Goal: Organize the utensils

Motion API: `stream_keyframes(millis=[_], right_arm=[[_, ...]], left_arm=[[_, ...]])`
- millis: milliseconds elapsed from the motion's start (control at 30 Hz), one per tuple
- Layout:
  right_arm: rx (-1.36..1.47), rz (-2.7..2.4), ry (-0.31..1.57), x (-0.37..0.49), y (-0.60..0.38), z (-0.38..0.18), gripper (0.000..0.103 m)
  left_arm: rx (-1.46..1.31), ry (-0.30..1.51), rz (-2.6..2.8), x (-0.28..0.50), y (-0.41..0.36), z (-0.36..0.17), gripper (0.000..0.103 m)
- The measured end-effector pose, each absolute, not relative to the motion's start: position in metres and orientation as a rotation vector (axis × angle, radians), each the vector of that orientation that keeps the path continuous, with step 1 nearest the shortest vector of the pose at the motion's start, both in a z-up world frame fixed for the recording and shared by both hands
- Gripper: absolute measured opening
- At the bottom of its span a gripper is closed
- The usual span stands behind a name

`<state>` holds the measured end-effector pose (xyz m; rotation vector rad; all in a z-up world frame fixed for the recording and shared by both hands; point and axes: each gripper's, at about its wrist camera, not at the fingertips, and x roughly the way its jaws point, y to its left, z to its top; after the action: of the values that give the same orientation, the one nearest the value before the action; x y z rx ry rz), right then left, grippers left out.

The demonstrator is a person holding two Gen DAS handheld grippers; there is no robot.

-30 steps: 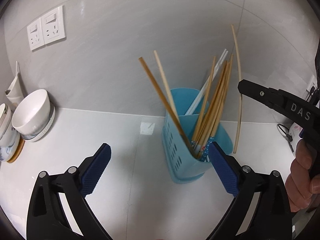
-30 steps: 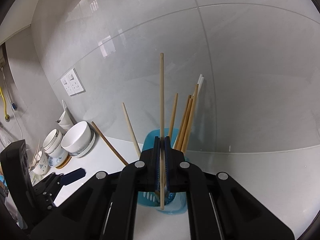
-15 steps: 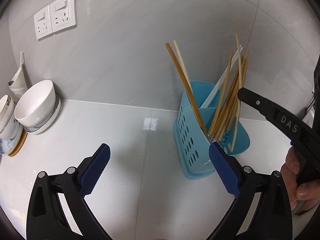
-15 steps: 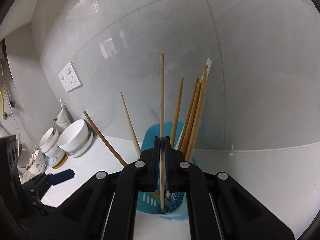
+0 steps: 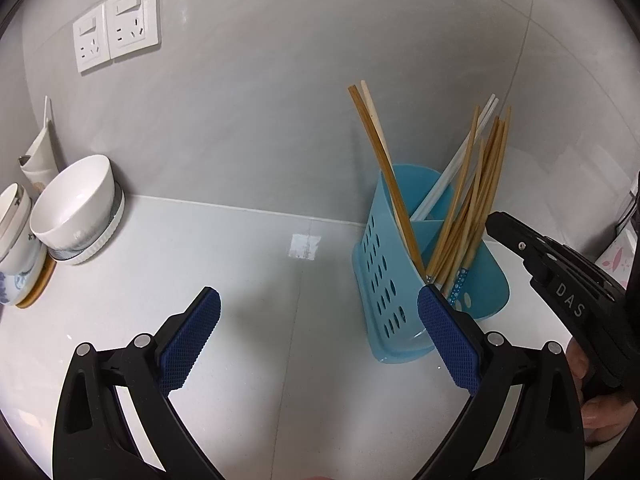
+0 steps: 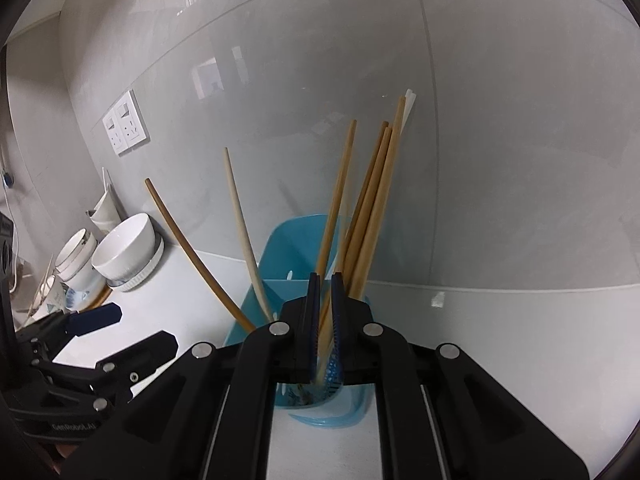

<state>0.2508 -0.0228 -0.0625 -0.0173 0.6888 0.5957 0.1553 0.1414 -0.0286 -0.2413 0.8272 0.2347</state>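
The right gripper (image 6: 325, 312) hangs over the blue utensil holder (image 6: 280, 248), its jaws parted a crack and just opening, a blurred wooden chopstick (image 6: 338, 200) between them, loose. The left gripper (image 5: 318, 344) is spread wide and empty, just beside the holder. The holder stands on the white worktop (image 5: 200, 272) by the tiled wall, full of chopsticks. White bowls (image 5: 76, 204) sit well apart at the left.

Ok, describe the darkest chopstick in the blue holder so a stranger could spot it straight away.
Find the blue perforated holder standing on the white counter against the grey wall. Most of its chopsticks bunch together leaning right; two lean the other way, toward the white bowl. Of those two, the dark brown chopstick is the outer one, beside a pale cream chopstick.
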Motion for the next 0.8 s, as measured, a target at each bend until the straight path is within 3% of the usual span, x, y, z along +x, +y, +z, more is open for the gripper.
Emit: stream_keyframes(millis=[67, 167, 300, 400, 567, 800], right_arm=[[-0.033, 0.590, 0.677, 0.246, -0.026, -0.056, 0.014], [-0.056, 0.573, 0.658, 0.237, -0.032, -0.045, 0.039], [-0.075, 0.576, 0.652, 0.223, -0.045, -0.030, 0.065], [-0.078, 0.576, 0.653, 0.214, -0.057, -0.022, 0.077], [-0.114, 0.555, 0.693, 0.198, -0.079, -0.015, 0.091], [-0.177, 0.504, 0.759, 0.179, -0.100, -0.022, 0.094]], left_arm=[[-0.241, 0.821, 0.236, 0.153, 0.141, -0.026, 0.097], [-0.240, 0.813, 0.236, 0.149, 0.138, -0.021, 0.097], [-0.235, 0.798, 0.234, 0.138, 0.129, -0.011, 0.097], [-0.236, 0.793, 0.233, 0.130, 0.123, -0.004, 0.097], [-0.234, 0.797, 0.233, 0.116, 0.111, 0.004, 0.097], [-0.227, 0.830, 0.231, 0.098, 0.100, 0.007, 0.097]])
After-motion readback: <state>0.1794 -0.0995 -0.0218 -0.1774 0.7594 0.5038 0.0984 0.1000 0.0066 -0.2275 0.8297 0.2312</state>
